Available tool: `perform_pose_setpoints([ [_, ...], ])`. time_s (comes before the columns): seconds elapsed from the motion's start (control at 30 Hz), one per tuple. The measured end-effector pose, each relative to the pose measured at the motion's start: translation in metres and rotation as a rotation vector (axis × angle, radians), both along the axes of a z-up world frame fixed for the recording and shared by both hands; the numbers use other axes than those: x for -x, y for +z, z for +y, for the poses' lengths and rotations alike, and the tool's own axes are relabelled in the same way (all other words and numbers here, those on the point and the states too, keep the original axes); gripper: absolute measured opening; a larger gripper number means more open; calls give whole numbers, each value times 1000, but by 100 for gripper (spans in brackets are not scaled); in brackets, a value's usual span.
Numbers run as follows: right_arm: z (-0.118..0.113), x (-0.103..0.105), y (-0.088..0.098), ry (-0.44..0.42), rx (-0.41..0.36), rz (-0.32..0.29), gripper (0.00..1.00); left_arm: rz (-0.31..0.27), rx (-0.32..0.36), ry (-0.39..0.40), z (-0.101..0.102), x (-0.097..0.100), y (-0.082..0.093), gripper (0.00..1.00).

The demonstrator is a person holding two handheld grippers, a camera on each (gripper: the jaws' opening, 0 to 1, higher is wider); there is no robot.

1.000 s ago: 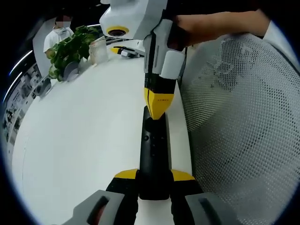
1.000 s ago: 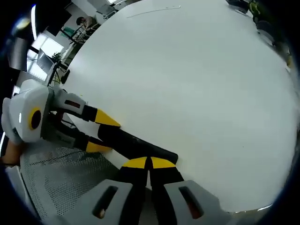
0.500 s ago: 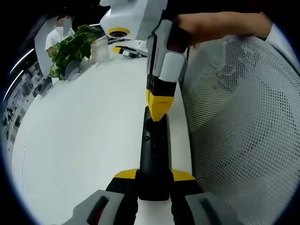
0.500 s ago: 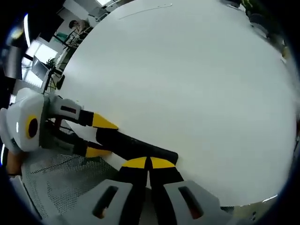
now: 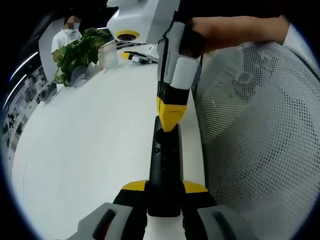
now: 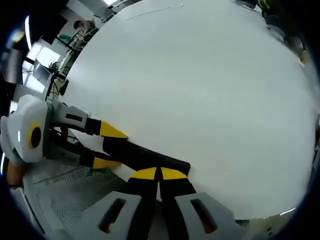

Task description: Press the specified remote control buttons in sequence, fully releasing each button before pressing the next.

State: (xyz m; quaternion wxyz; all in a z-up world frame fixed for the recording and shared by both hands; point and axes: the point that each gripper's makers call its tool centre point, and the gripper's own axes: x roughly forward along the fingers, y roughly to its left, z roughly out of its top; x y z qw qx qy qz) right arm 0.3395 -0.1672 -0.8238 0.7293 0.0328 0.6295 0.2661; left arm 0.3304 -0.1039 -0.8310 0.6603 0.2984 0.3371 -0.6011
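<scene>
The black remote control (image 5: 164,167) was held at its near end between the jaws of the left tongs (image 5: 164,190), lying along the edge of the white tabletop (image 5: 85,145). The right tongs (image 5: 170,117) were seen narrowed to a closed tip, set down on the far end of the remote, where a button was judged to be under press; in the right gripper view the remote (image 6: 145,156) ran from just ahead of the shut right tongs (image 6: 159,174) out to the left tongs (image 6: 107,145).

Risks: the closed tip could slide off the button or catch a neighbouring one if pushed at a slant; the remote could pivot in the left grip; lifting too little would leave the button unreleased.

Containers: a clear glass (image 5: 106,54) stood well beyond the tongs beside a leafy plant (image 5: 75,52); its contents could not be told.
</scene>
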Motion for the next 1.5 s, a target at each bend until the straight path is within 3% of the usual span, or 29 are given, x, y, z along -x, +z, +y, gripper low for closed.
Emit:
perform_pose_setpoints([
  [0.2, 5, -15, 5, -21, -30, -88, 0, -2, -2, -2, 0, 0, 0, 25],
  [0.5, 11, -12, -1, -14, -45, -60, 0, -2, -4, -3, 0, 0, 0, 25],
  [0.63, 11, -12, 0, -1, -35, -77, 0, -1, -4, -2, 0, 0, 0, 25],
  [0.77, 12, -13, -1, 56, 13, -136, 0, 1, 0, -4, 0, 0, 0, 25],
  [1.0, 10, -14, -2, 52, 8, -136, 0, 11, -13, -6, 4, 1, 0, 25],
  [1.23, 12, -14, -2, 57, 30, -128, 0, 61, -27, 37, 17, 3, 0, 24],
  [1.5, 11, -14, -1, 77, 32, -159, 0, 52, -39, 30, 18, 3, 0, 24],
])
